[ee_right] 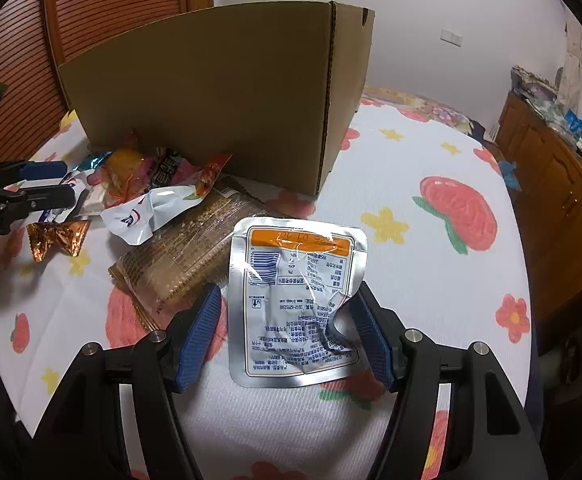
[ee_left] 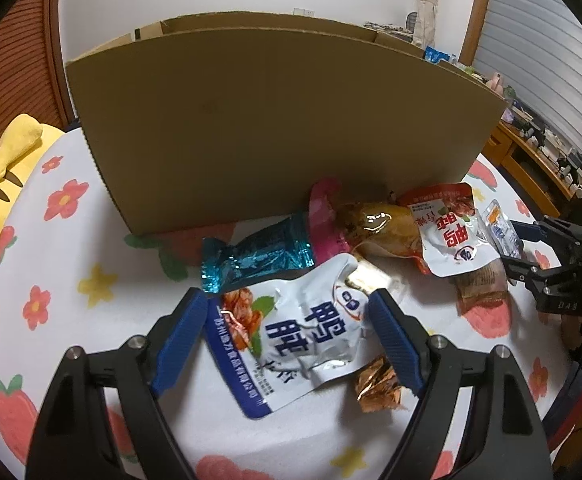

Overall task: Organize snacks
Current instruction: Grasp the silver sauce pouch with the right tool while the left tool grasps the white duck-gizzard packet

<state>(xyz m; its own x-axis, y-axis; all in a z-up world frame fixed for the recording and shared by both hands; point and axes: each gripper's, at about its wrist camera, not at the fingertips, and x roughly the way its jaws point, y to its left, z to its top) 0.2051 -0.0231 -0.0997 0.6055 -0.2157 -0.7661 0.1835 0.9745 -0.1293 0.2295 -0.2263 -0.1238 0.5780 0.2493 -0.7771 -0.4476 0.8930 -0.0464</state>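
Note:
A tall cardboard box [ee_left: 275,120] stands on the flowered cloth, and it also shows in the right wrist view [ee_right: 211,92]. Snack packets lie in front of it. My left gripper [ee_left: 287,312] is open, its fingers either side of a white and blue pouch [ee_left: 291,332]. Beyond lie a teal wrapper [ee_left: 259,256], a pink packet [ee_left: 325,220], a brown vacuum pack [ee_left: 383,228] and a red and white pouch [ee_left: 451,236]. My right gripper [ee_right: 287,312] is open around a silver pouch [ee_right: 295,304] lying back side up. A brown cracker pack [ee_right: 187,256] lies left of it.
A copper candy wrapper [ee_left: 379,388] lies by my left gripper's right finger, and it also shows in the right wrist view [ee_right: 57,238]. A yellow plush toy [ee_left: 7,184] sits at the left edge. A wooden cabinet [ee_right: 551,184] stands right of the bed.

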